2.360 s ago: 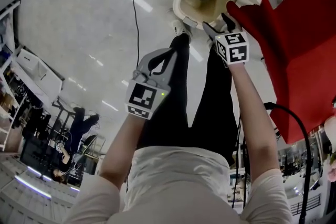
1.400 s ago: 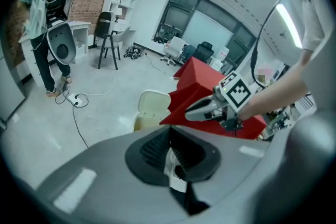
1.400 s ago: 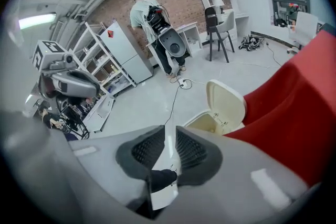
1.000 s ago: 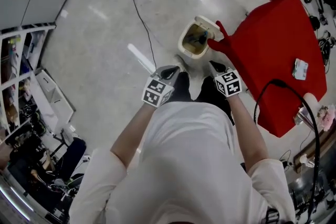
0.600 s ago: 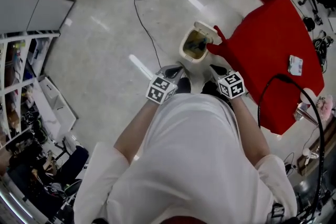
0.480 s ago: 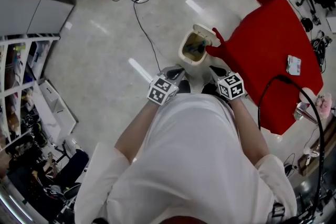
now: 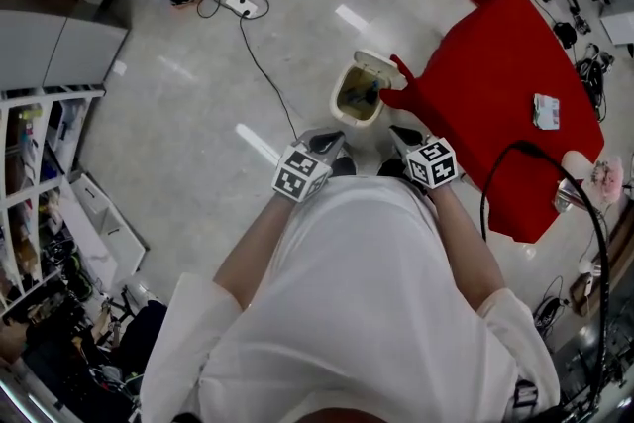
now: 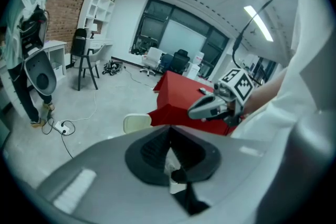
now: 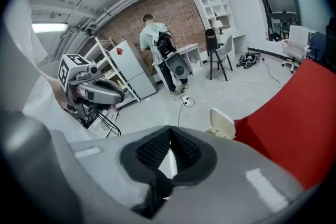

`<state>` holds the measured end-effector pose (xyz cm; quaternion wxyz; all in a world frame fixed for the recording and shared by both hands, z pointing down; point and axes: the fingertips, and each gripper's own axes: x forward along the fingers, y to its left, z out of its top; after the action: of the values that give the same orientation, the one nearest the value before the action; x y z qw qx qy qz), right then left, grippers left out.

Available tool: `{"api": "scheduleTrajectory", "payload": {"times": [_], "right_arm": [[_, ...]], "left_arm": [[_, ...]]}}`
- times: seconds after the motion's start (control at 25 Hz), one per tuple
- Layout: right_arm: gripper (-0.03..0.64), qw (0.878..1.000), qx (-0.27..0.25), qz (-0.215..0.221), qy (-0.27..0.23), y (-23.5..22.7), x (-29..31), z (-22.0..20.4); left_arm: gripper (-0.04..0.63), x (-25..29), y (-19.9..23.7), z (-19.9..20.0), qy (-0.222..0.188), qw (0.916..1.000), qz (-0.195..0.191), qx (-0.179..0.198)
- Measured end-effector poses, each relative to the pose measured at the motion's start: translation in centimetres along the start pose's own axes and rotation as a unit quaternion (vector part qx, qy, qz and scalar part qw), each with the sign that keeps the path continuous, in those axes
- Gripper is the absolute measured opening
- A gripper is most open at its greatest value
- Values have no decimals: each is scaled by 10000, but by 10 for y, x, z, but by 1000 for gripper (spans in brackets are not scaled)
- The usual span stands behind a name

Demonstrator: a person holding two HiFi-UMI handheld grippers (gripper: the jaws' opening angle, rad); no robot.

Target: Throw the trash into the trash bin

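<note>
My left gripper [image 8: 168,131] has its fingers pressed together with nothing between them, and so does my right gripper [image 9: 169,131]. Both are held in front of my waist. The trash bin [image 7: 339,106] stands on the floor just ahead, lid tipped open, right beside a drooping corner of the red-draped desk [image 7: 505,64]. The trash [image 7: 363,94] lies inside it, a dark jumble too small to identify. From either gripper view only the bin's pale lid shows. My torso hides my legs.

Cream trash bin [image 7: 354,122] — red tablecloth [image 7: 495,94].
</note>
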<state>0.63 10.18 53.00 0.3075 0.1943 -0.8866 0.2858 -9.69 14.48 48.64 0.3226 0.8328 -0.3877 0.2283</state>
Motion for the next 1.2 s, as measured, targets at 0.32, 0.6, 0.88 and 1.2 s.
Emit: {"api": "scheduleTrajectory", "payload": {"times": [0.32,0.6,0.88,1.2], "right_arm": [[3,9975,281,-512,-387,-22,-19,4],[45,9938,458,-848,-555,-69,-66,-5],[83,9888,607,-1254,-537,-142,-131,-25],[98,9747,837,-1977,-620,-241,-211,-50]], "left_arm": [[5,5,3,7,106,9986,-60,522],[5,28,-23,37,-61,9975,-298,637],[5,60,-47,55,-68,9988,-103,467],[5,111,-86,78,-117,9994,-5,337]]}}
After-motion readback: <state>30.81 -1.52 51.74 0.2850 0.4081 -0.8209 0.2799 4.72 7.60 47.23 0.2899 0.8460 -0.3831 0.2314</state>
